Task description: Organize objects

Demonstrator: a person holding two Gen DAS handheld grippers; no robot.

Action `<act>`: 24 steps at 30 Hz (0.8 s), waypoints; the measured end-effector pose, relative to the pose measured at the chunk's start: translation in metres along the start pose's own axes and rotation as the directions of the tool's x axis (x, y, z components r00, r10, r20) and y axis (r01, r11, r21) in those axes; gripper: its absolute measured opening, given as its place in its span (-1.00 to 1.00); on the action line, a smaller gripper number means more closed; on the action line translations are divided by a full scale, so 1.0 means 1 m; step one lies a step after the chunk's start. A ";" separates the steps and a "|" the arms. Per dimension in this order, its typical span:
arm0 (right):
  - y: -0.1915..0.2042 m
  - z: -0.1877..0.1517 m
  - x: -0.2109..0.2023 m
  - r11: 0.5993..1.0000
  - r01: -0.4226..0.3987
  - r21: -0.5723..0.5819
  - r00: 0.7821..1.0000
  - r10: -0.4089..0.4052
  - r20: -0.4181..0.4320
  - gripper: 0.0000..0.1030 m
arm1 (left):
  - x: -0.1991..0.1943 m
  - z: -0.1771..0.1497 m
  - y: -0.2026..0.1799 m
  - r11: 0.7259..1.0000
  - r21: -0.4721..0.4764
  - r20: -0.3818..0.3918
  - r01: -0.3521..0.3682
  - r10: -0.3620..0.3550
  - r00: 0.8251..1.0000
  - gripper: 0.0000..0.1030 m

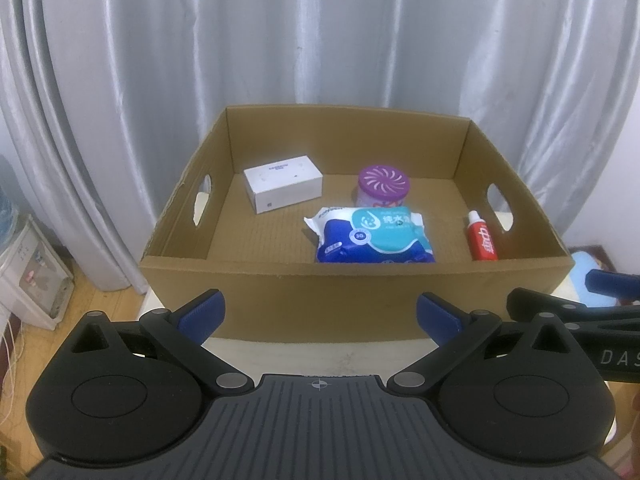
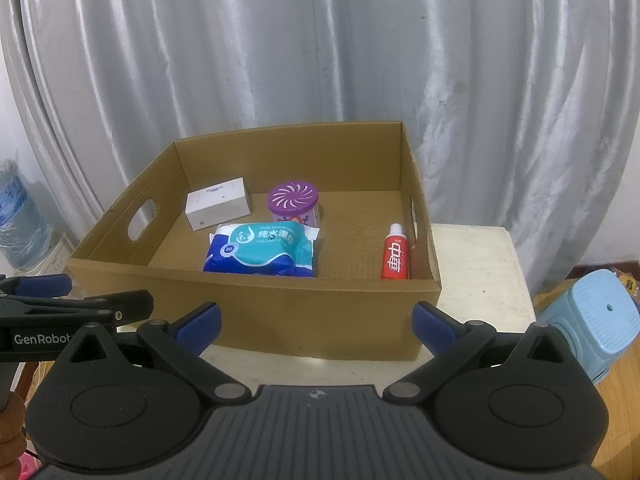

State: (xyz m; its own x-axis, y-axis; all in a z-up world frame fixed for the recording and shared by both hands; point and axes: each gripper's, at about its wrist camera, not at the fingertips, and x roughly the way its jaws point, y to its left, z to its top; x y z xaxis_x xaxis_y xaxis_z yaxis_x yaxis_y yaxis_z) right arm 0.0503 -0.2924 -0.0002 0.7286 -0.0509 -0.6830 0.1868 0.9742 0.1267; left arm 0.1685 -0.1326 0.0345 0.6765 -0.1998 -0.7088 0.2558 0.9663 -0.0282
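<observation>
An open cardboard box [image 1: 280, 292] [image 2: 280, 312] stands on a small white table. Inside lie a white carton [image 1: 283, 188] [image 2: 218, 208], a purple-lidded round tub [image 1: 384, 190] [image 2: 295, 204], a blue wet-wipes pack [image 1: 374, 236] [image 2: 262, 250] and a red toothpaste tube [image 1: 481, 238] [image 2: 396, 254] by the right wall. My left gripper [image 1: 320, 314] is open and empty, in front of the box's near wall. My right gripper [image 2: 316, 320] is open and empty, also in front of the near wall. Each gripper shows at the edge of the other's view.
Grey curtains hang behind the box. The white table [image 2: 480, 264] extends to the right of the box. A light blue plastic stool [image 2: 592, 320] stands on the floor at the right. A water dispenser [image 1: 28, 276] with a bottle stands at the left.
</observation>
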 end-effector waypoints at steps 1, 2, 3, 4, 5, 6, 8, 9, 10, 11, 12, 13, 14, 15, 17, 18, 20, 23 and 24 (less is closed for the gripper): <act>0.000 0.000 0.000 1.000 0.000 0.000 1.000 0.000 0.000 1.00 | 0.000 0.000 0.000 1.000 0.000 0.000 0.000 0.000 1.000 0.99; 0.000 0.000 0.000 1.000 -0.001 0.000 1.000 0.001 -0.001 1.00 | 0.000 -0.001 0.000 1.000 0.000 -0.001 0.000 0.000 1.000 0.99; 0.000 0.000 0.000 1.000 -0.001 0.001 1.000 0.001 -0.001 1.00 | 0.000 -0.001 0.001 1.000 0.001 -0.001 0.000 0.000 1.000 0.99; 0.000 0.000 0.000 1.000 -0.001 0.000 1.000 0.001 -0.001 1.00 | 0.000 -0.001 0.000 1.000 0.001 -0.002 0.000 0.000 1.000 0.99; 0.000 0.000 0.000 1.000 -0.001 0.001 1.000 0.001 -0.001 1.00 | 0.000 -0.001 0.000 1.000 0.002 -0.002 0.000 0.000 1.000 0.99; 0.000 0.000 0.000 1.000 -0.001 0.001 1.000 0.001 -0.001 1.00 | -0.001 -0.001 0.000 1.000 0.003 -0.001 -0.001 0.001 1.000 0.99; 0.000 0.000 0.000 1.000 -0.001 0.001 1.000 0.001 0.000 1.00 | -0.001 -0.001 0.000 1.000 0.003 -0.001 0.000 0.000 1.000 0.99; 0.000 0.000 0.000 1.000 -0.001 0.001 1.000 0.001 0.000 1.00 | -0.001 -0.001 0.001 1.000 0.004 -0.001 0.000 0.000 1.000 0.99; 0.000 -0.001 0.000 1.000 -0.001 0.002 1.000 0.001 -0.001 1.00 | -0.001 -0.001 0.001 1.000 0.004 -0.002 0.000 0.000 1.000 0.99; 0.000 0.000 0.000 1.000 -0.001 0.001 1.000 0.001 -0.001 1.00 | -0.001 -0.001 0.001 1.000 0.004 -0.001 0.000 0.000 1.000 0.99; 0.000 0.000 0.001 1.000 -0.001 0.001 1.000 0.001 -0.001 1.00 | -0.001 -0.001 0.000 1.000 0.005 -0.002 0.000 0.000 1.000 0.99; 0.000 0.000 0.001 1.000 -0.001 0.001 1.000 0.001 -0.002 1.00 | -0.001 0.000 0.001 1.000 0.006 -0.003 0.000 0.000 1.000 0.99; 0.000 0.000 0.001 1.000 -0.001 0.001 1.000 0.001 -0.002 1.00 | -0.001 -0.001 0.000 1.000 0.006 -0.002 0.000 0.000 1.000 0.99; 0.000 -0.001 0.001 1.000 -0.001 0.002 1.000 0.001 -0.002 1.00 | -0.001 0.000 0.000 1.000 0.006 -0.002 0.000 0.000 1.000 0.99; 0.000 -0.001 0.000 1.000 -0.002 0.003 1.000 0.002 -0.003 1.00 | -0.001 -0.001 0.000 1.000 0.005 -0.002 -0.001 0.001 1.000 0.99; 0.000 -0.002 0.000 1.000 -0.002 0.004 1.000 0.002 -0.003 1.00 | -0.001 -0.001 0.000 1.000 0.005 -0.002 -0.001 0.001 1.000 0.99; 0.000 -0.002 0.000 1.000 -0.002 0.003 1.000 0.002 -0.003 1.00 | -0.001 -0.001 0.000 1.000 0.006 -0.002 -0.001 0.001 1.000 0.99; 0.000 -0.002 0.000 1.000 -0.003 0.004 1.000 0.003 -0.004 1.00 | -0.001 -0.001 0.000 1.000 0.007 -0.002 -0.001 0.001 1.000 0.99; 0.000 -0.002 0.000 1.000 -0.003 0.005 1.000 0.003 -0.005 1.00 | -0.001 -0.001 0.001 1.000 0.008 -0.003 -0.001 0.001 1.000 0.99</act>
State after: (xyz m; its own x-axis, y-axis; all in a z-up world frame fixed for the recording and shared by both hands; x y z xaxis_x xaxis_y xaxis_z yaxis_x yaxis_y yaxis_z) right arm 0.0491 -0.2919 -0.0012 0.7261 -0.0465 -0.6861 0.1874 0.9733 0.1323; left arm 0.1676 -0.1314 0.0344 0.6750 -0.1981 -0.7107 0.2603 0.9653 -0.0218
